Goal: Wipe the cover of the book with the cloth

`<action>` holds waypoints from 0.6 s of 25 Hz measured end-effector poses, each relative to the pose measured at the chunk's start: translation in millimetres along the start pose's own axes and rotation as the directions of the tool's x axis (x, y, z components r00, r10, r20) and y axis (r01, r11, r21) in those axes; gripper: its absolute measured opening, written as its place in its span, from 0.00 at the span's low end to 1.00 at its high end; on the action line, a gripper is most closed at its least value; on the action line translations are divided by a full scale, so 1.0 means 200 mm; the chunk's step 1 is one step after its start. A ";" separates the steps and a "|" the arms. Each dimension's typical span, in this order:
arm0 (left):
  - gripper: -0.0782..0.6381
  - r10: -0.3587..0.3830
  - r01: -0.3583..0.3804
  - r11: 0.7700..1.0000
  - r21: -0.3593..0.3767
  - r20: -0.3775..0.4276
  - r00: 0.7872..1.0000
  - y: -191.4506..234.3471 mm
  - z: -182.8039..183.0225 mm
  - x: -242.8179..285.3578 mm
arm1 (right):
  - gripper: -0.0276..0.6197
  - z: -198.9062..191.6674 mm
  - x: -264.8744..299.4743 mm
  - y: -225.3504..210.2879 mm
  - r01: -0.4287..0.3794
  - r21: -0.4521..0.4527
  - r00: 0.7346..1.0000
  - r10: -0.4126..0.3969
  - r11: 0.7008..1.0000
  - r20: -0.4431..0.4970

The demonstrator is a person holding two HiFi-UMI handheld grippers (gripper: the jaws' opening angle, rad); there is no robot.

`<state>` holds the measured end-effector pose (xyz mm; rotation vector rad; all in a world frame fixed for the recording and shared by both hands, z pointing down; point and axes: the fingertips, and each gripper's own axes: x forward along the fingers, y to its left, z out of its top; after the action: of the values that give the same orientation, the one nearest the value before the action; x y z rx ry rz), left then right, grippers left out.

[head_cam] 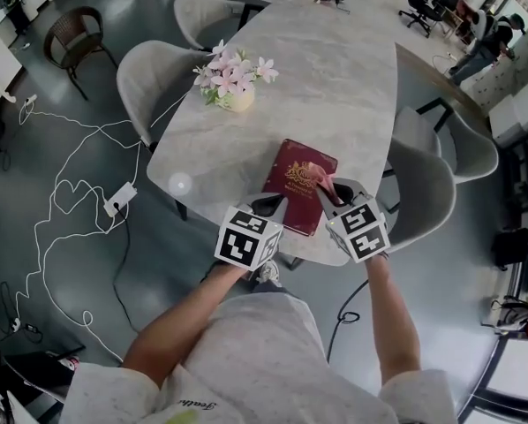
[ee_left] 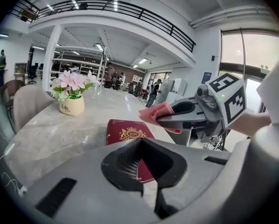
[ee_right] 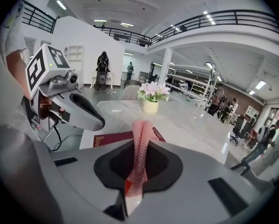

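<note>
Two grippers meet at the maroon book (head_cam: 299, 186), which lies flat by the near edge of the marble table (head_cam: 335, 78). The right gripper (head_cam: 328, 194) is clamped on the pink cloth (head_cam: 320, 179) over the cover's right side, and the left gripper (head_cam: 268, 205) is closed on nothing at its near-left edge. Grey chairs (head_cam: 149, 73) ring the table in a hall with a railed balcony; the cover's gold crest (ee_left: 130, 134) reads "RW", the flower pot (ee_left: 71, 107) "Life".

Beyond the book (head_cam: 297, 184), your tabletop (head_cam: 335, 78) is bare ahead and to the right: free passage there. The flower pot (head_cam: 237, 98) stands well apart at the far left, the sole obstacle on it. Your left claw (head_cam: 268, 205), closed empty, and right claw (head_cam: 332, 193), pinching the cloth (head_cam: 320, 177), crowd the book's near end. Chairs (head_cam: 149, 71) flank both sides.
</note>
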<state>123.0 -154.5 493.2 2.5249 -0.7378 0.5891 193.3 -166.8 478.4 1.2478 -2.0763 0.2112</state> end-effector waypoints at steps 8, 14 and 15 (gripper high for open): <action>0.12 0.029 -0.029 0.999 -0.021 -0.002 1.000 0.06 0.03 0.06 | 0.07 0.06 0.16 -0.13 -0.030 -0.037 0.999 0.031 0.999 0.015; 0.12 0.071 -0.070 0.997 -0.036 0.004 0.998 0.13 0.08 0.10 | 0.07 0.08 0.29 -0.21 -0.064 -0.053 0.998 0.065 0.997 0.011; 0.12 0.080 -0.079 0.996 -0.037 0.003 0.997 0.14 0.08 0.10 | 0.07 0.08 0.32 -0.22 -0.070 -0.056 0.997 0.071 0.996 0.010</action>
<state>127.2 -191.9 499.0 2.4730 -0.8465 0.5907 203.6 -242.2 498.0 1.1464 -2.1242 0.1769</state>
